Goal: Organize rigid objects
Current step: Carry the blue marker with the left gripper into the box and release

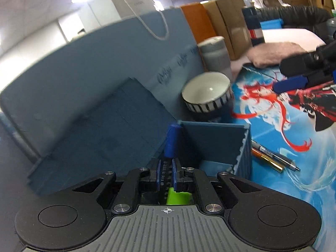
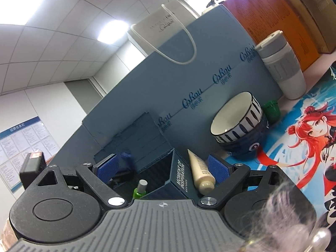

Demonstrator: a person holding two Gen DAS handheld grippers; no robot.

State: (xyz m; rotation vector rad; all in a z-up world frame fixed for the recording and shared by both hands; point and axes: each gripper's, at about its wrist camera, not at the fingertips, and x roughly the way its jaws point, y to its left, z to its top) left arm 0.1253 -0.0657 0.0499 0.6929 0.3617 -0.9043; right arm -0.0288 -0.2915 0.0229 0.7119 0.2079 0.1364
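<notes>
Blue-padded left gripper (image 1: 172,138) jaws clenched, empty, near organizer box (image 1: 218,145); right gripper (image 2: 166,167) jaws released.

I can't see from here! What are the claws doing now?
Left claw shut, nothing visibly held. Right claw open, empty. Pens loose beside blue box. Nothing blocking.

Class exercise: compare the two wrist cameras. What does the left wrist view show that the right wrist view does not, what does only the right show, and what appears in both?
Only the left wrist view: two pens lying on the printed mat, a pink cloth, and the right tongs reaching in from the side.

Only the right wrist view: a cream tube, a green bottle with a grey cap, a small green container behind the bowls.

Both: the striped bowl, the grey tumbler, the blue board, the white bag.
</notes>
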